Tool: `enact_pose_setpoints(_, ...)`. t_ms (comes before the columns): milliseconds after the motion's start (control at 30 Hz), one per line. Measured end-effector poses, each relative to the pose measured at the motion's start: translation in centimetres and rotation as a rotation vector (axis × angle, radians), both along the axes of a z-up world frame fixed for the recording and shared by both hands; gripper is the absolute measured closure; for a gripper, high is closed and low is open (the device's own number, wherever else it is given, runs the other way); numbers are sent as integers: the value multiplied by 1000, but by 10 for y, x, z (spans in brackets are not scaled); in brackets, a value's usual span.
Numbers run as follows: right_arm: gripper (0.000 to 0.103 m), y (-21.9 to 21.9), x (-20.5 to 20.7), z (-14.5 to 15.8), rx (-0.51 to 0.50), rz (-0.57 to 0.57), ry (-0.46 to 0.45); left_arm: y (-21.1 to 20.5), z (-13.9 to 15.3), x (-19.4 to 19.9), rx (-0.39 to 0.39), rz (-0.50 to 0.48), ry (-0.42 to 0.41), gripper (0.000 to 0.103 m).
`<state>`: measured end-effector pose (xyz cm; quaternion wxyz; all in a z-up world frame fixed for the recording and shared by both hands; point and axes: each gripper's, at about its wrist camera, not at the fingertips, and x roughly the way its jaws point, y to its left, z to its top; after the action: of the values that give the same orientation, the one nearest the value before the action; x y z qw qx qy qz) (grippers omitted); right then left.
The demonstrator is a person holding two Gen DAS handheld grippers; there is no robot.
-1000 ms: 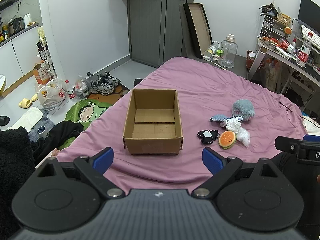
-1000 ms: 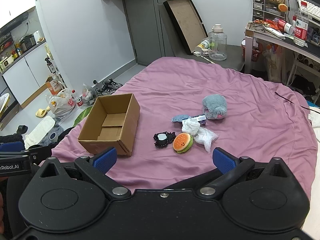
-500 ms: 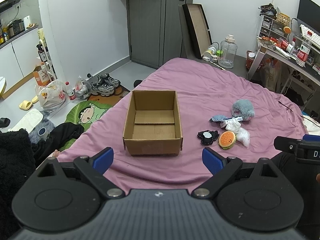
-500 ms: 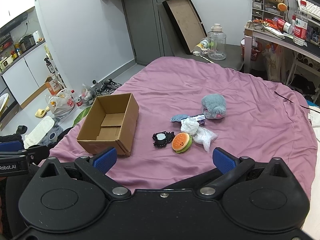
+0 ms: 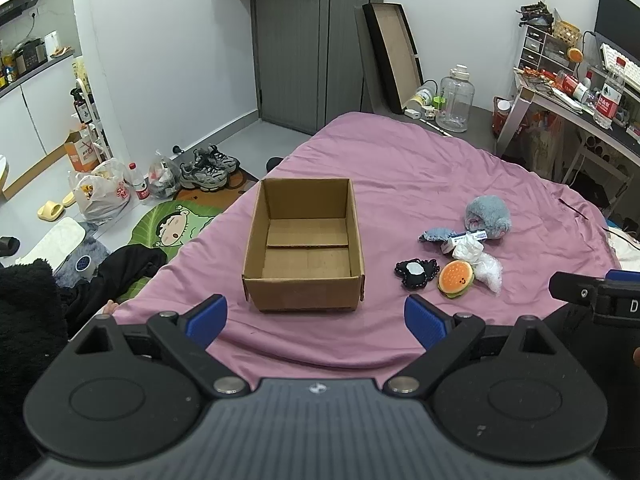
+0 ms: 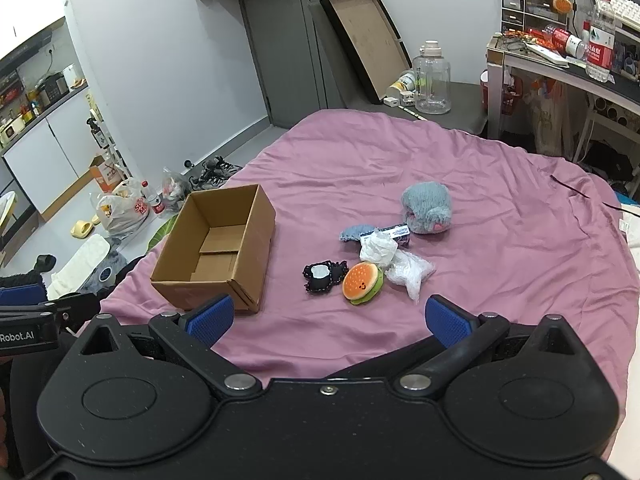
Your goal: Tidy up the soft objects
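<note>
An open, empty cardboard box (image 5: 304, 240) (image 6: 216, 248) stands on the purple bed. To its right lie a grey plush toy (image 5: 488, 216) (image 6: 427, 208), a burger-shaped toy (image 5: 456, 278) (image 6: 362, 282), a black plush piece (image 5: 416, 272) (image 6: 322, 276), a blue knit piece (image 6: 354, 234), crumpled white tissue (image 6: 378, 246) and a clear plastic bag (image 6: 412, 270). My left gripper (image 5: 316, 320) is open and empty, in front of the box. My right gripper (image 6: 328, 318) is open and empty, in front of the toys.
The purple bed sheet (image 6: 500, 248) covers the bed. Left of it on the floor are shoes (image 5: 208, 168), bags (image 5: 100, 196), a cartoon mat (image 5: 172, 224) and dark clothes (image 5: 128, 268). A desk (image 6: 560, 64) stands at the right, a water jug (image 6: 432, 80) beyond the bed.
Both grippers have drifted slightly forward toward the bed; the objects have not moved and both grippers stay open.
</note>
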<state>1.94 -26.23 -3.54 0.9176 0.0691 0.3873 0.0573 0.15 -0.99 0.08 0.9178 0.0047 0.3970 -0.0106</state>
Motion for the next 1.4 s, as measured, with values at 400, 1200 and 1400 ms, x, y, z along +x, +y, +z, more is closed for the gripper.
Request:
enact_pose_setpoints(400,0,-9,13,-5,24,-8,5,-11,-11,18,4,-7,7,8)
enact_pose_setpoints(1200,10,-89,82,-69,236,-137,130,-69,-66,100,-52,-44,94,11)
enact_pose_setpoints(1400,21,-109,102,-92,368,-202,201,-90,-77,122,-73,-63,101,12)
